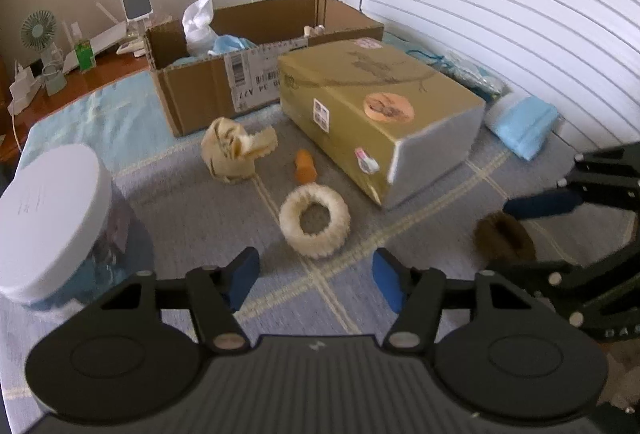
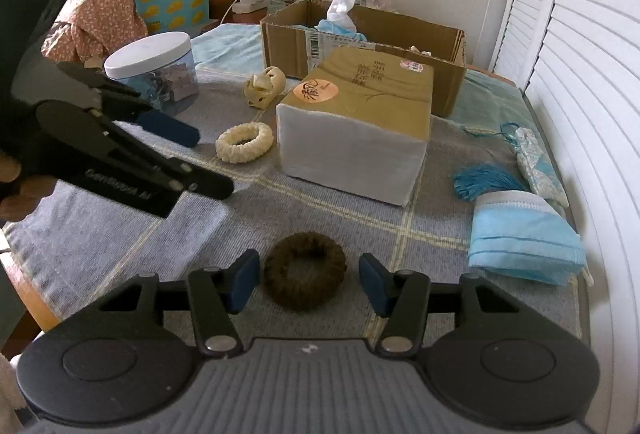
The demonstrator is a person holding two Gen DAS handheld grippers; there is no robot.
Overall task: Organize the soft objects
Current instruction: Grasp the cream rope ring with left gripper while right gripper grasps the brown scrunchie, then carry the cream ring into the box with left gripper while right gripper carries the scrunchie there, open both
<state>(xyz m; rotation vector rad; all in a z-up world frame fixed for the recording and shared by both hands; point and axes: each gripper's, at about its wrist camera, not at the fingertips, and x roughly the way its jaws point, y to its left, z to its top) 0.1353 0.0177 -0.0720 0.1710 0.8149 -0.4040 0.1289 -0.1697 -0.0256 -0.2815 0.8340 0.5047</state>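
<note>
A cream fluffy scrunchie [image 1: 314,220] lies on the grey cloth just ahead of my open, empty left gripper [image 1: 316,280]; it also shows in the right wrist view [image 2: 245,142]. A brown fluffy scrunchie [image 2: 305,276] lies flat between the open jaws of my right gripper [image 2: 306,284], which is not closed on it; it also shows in the left wrist view [image 1: 505,237]. A cream crumpled cloth piece [image 1: 236,150] and a small orange piece [image 1: 305,165] lie farther back. An open cardboard box [image 1: 224,86] holds blue and white soft items.
A gold tissue pack [image 1: 376,114] lies between the box and the scrunchies. A clear jar with a white lid [image 1: 52,218] stands at left. Blue face masks [image 2: 524,234], a blue tassel [image 2: 486,178] and a patterned pouch [image 2: 538,166] lie at right by the shutters.
</note>
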